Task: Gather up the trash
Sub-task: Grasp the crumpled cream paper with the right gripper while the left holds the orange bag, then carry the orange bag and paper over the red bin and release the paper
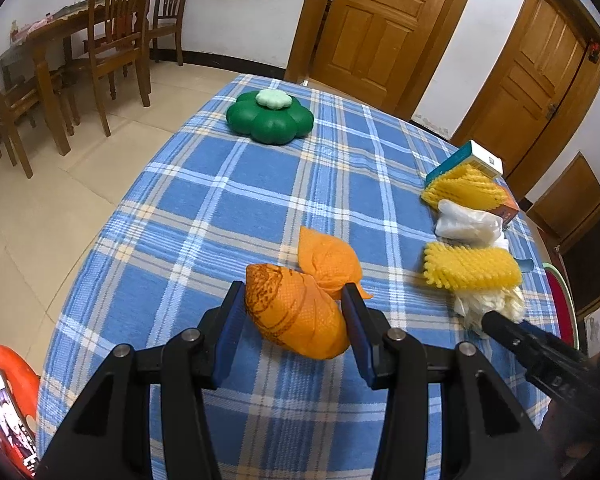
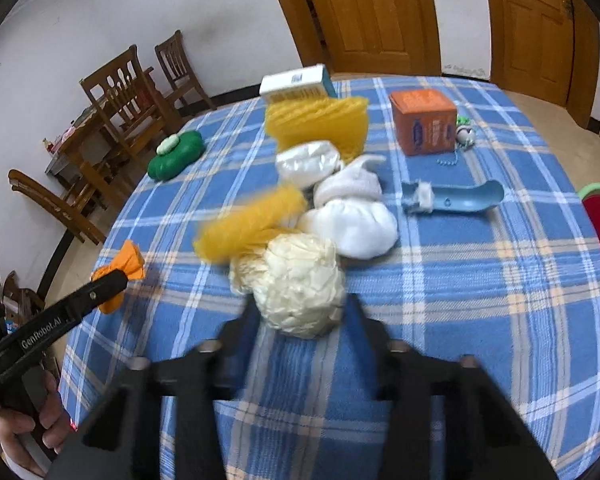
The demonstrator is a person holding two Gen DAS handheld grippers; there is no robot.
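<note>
orange wad pinched by left gripper; cream wad pinched by right gripper; yellow nets beside the cream wad remain uncollected.

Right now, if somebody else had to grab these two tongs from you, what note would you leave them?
Left tongs: closed on the orange mesh wad, resting on the checked tablecloth.
Right tongs: jaws around the cream crumpled bag; the grip looks closed, but the picture is blurred.
Left on the table: two yellow foam nets, white bags, two boxes.
No bin in view; nothing visibly collected yet.
</note>
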